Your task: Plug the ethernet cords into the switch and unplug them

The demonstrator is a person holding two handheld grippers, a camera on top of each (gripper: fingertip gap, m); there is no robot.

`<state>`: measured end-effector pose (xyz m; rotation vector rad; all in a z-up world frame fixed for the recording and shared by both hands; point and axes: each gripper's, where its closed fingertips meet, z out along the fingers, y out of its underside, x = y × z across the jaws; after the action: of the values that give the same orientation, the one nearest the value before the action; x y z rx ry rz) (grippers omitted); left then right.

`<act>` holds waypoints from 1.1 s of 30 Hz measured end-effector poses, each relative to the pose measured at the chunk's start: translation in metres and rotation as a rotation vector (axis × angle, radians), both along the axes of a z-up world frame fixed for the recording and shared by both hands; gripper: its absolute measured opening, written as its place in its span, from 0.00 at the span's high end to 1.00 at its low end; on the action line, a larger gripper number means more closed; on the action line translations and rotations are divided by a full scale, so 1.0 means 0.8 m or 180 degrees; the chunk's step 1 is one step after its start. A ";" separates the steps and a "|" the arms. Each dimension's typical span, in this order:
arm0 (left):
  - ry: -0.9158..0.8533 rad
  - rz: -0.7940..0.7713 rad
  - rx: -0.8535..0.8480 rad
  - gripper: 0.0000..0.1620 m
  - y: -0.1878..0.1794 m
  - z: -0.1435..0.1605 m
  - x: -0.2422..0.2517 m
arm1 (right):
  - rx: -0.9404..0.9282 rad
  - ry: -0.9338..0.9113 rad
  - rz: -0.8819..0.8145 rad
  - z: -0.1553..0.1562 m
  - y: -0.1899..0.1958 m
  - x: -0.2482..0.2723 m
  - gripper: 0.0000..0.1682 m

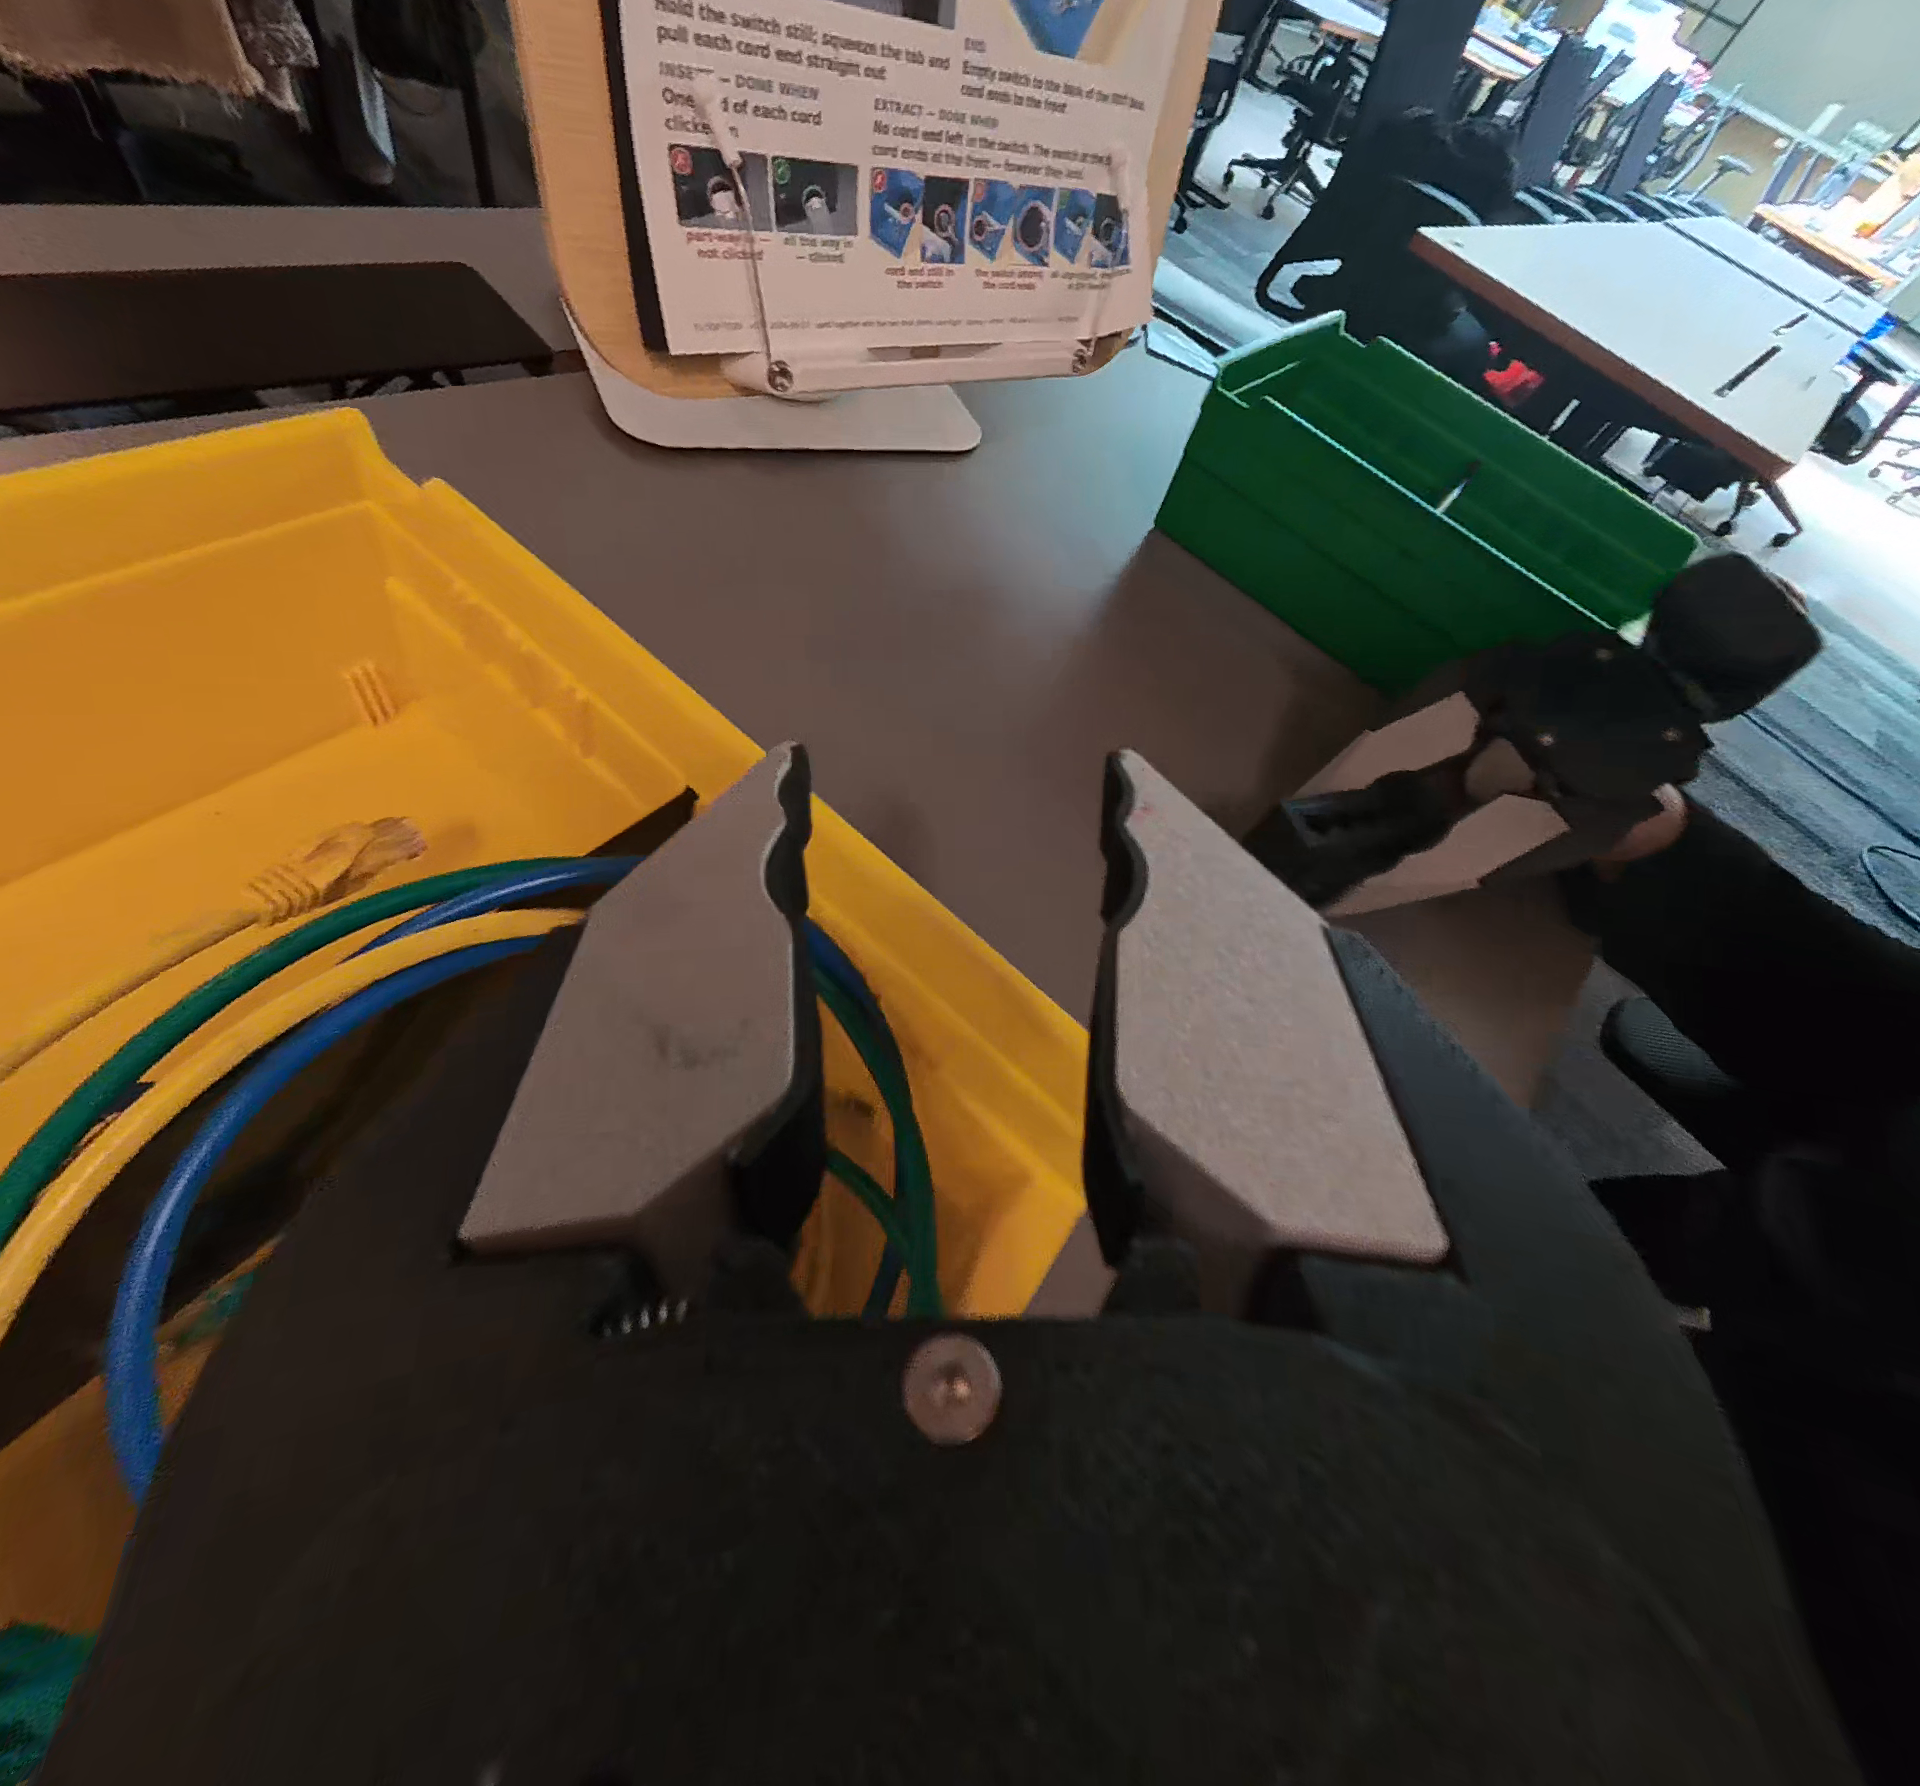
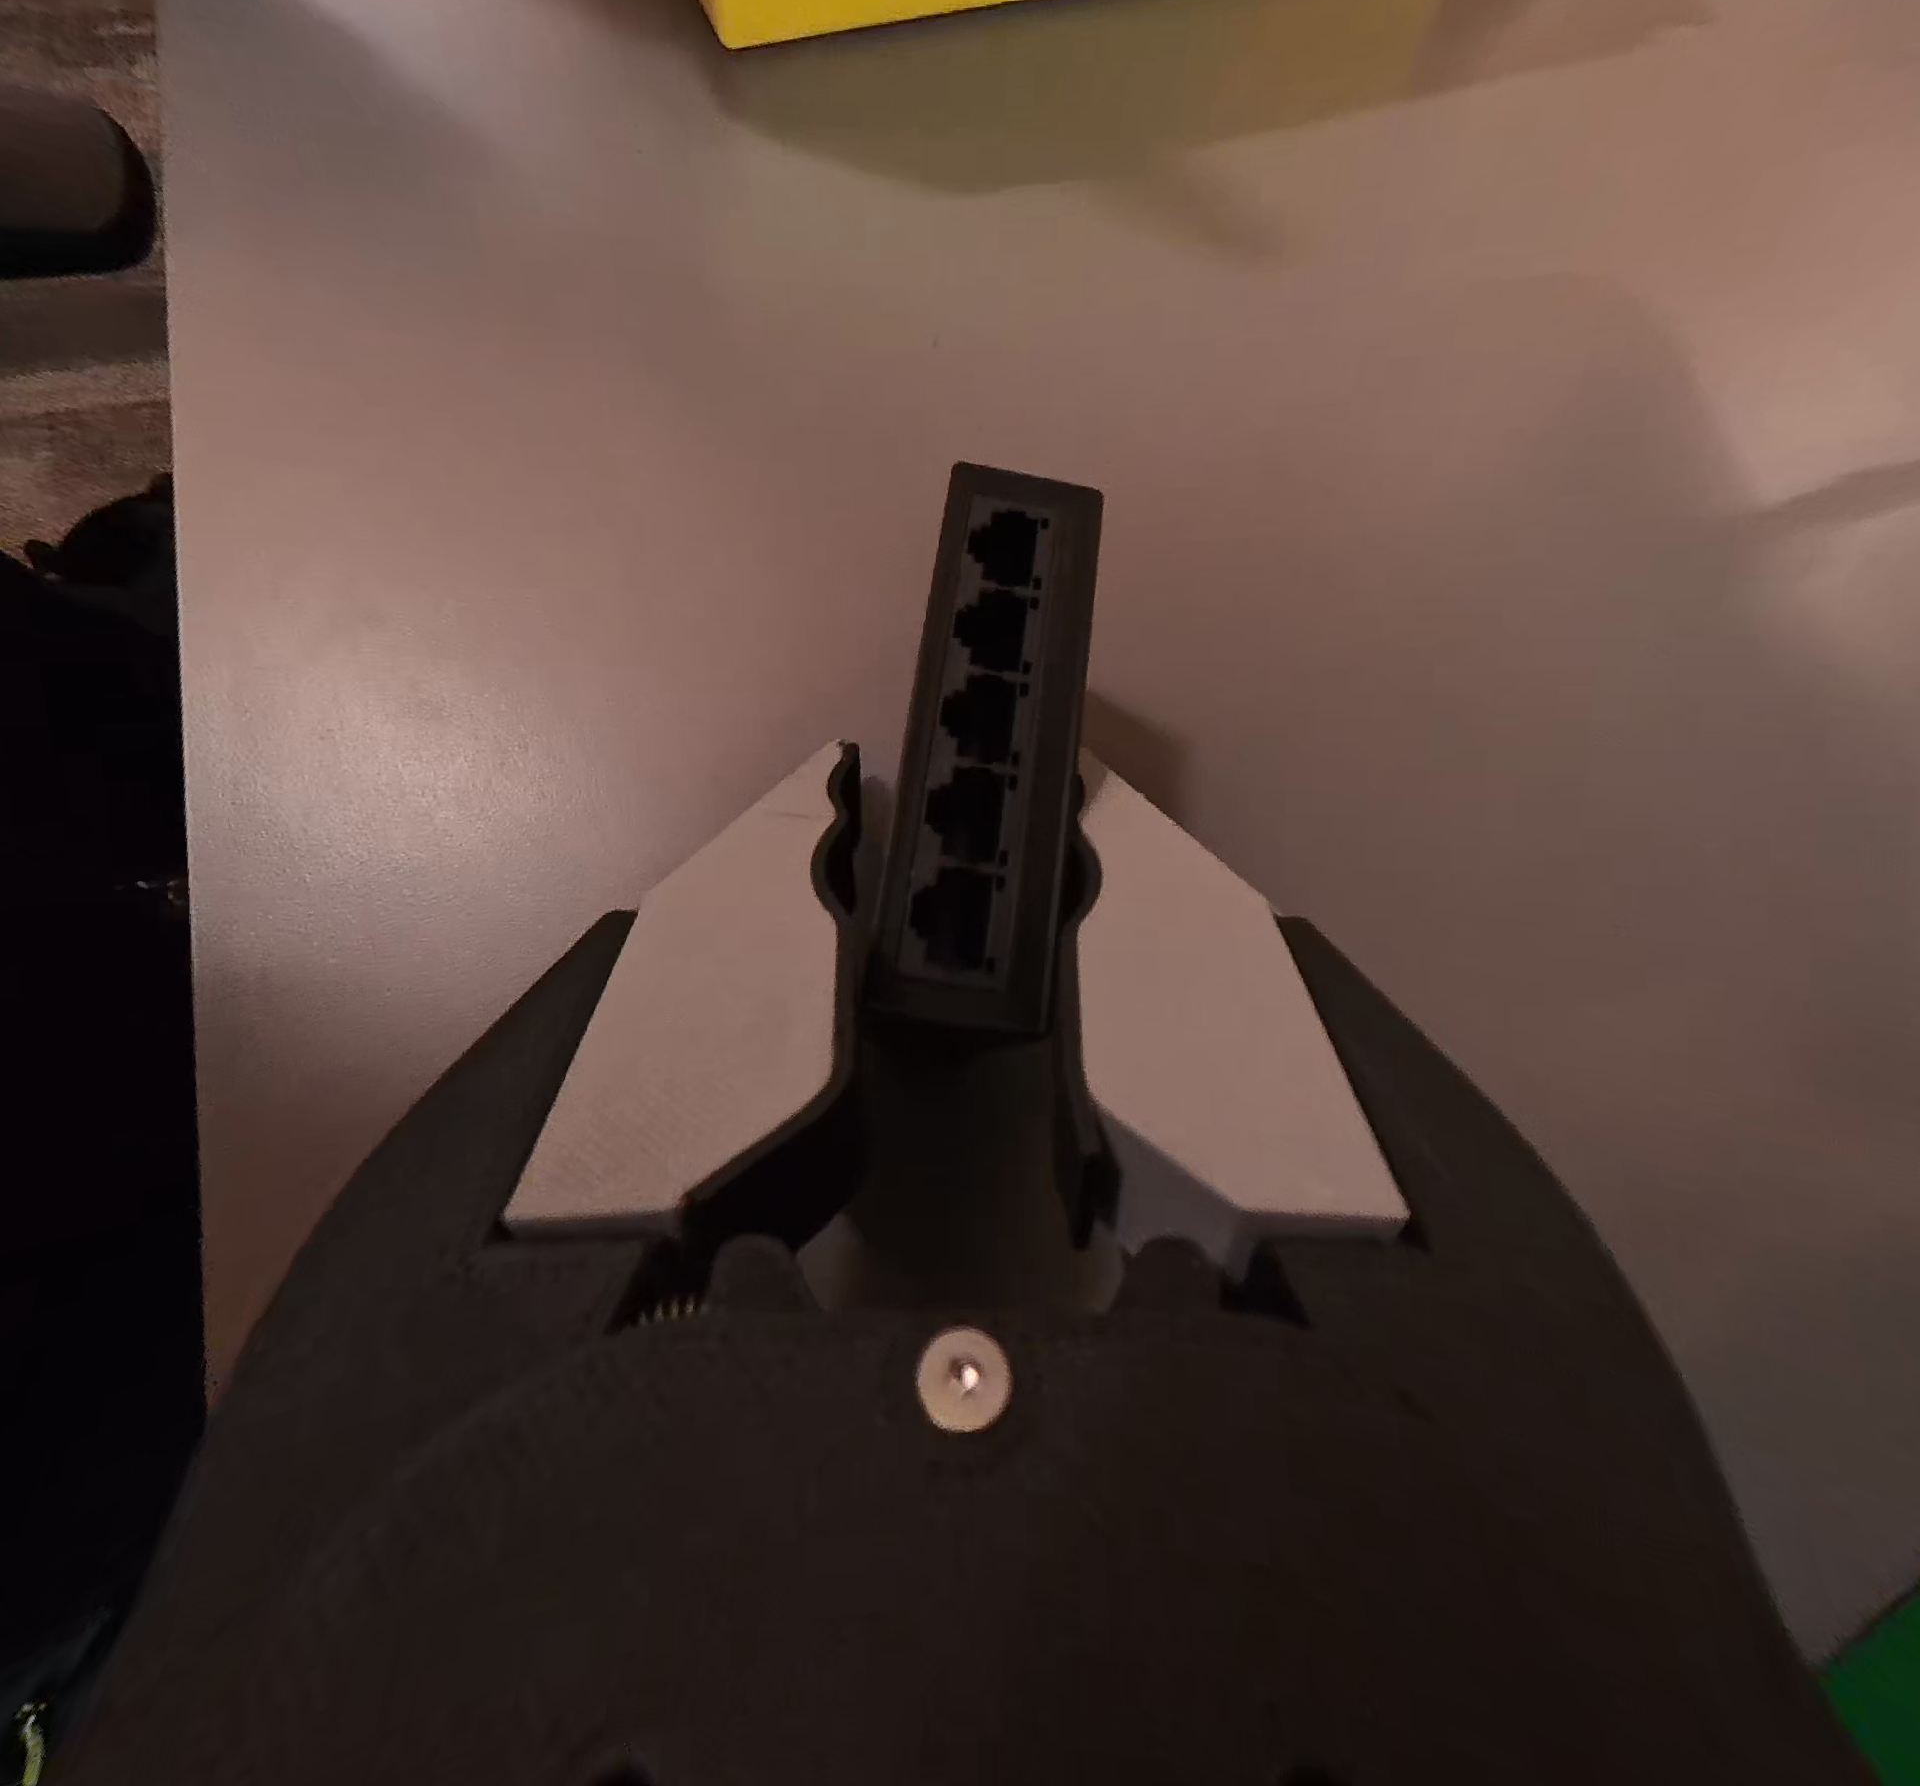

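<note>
Open-plan office with a workbench corner, as I see it from my left wrist camera — rows of long desks and black swivel chairs behind, an instruction sheet on a stand, yellow and green parts bins on my grey table.

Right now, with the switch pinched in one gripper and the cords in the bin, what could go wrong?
1. The right gripper pinches only the near end of the black five-port plastic switch; pushing a plug in could pivot it.
2. The blue, green and yellow ethernet cords loop together in the yellow plastic bin, so lifting one with the open left gripper may drag the others.
</note>
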<state>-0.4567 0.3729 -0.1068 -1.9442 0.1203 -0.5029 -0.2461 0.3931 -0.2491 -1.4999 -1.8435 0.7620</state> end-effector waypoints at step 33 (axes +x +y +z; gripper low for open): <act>0.1202 0.0086 -0.0356 0.63 -0.111 0.008 0.014 | 0.0047 0.0674 -0.0511 0.040 0.021 0.017 0.73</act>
<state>-0.4454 0.2844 -0.1000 -2.1304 0.3114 -0.1211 -0.2321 0.4102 -0.2173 -1.4765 -1.5503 0.7952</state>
